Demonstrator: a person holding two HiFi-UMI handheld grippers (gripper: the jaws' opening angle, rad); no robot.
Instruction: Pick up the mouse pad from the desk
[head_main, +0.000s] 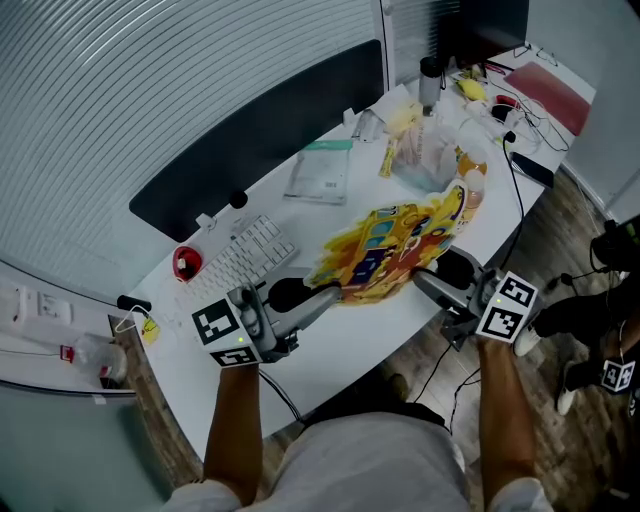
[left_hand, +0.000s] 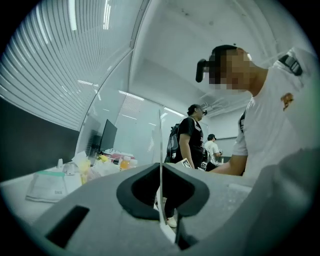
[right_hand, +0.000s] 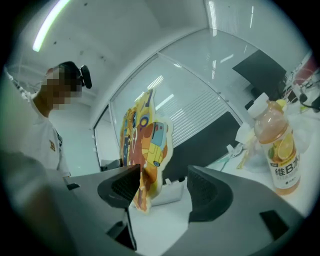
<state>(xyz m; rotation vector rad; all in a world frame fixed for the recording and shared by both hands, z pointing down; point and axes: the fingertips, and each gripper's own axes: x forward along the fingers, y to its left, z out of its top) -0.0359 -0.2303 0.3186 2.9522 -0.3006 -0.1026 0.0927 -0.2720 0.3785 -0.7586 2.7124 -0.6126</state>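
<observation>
The mouse pad (head_main: 395, 245), a thin yellow-orange sheet with cartoon cars, hangs lifted off the white desk (head_main: 350, 345). My left gripper (head_main: 335, 293) is shut on its near left edge. In the left gripper view the pad (left_hand: 160, 150) appears edge-on as a thin pale line running up out of the closed jaws of the left gripper (left_hand: 161, 200). My right gripper (head_main: 440, 272) stands open at the pad's right end. In the right gripper view the pad (right_hand: 145, 140) stands upright against the left jaw of the right gripper (right_hand: 162, 187), with a wide gap to the right jaw.
A white keyboard (head_main: 240, 255) and a red round object (head_main: 187, 262) lie left of the pad. An orange drink bottle (head_main: 472, 185) (right_hand: 280, 150), plastic bags and a booklet (head_main: 322, 172) sit further back. Cables trail off the desk's right end. People (left_hand: 192, 140) stand beyond.
</observation>
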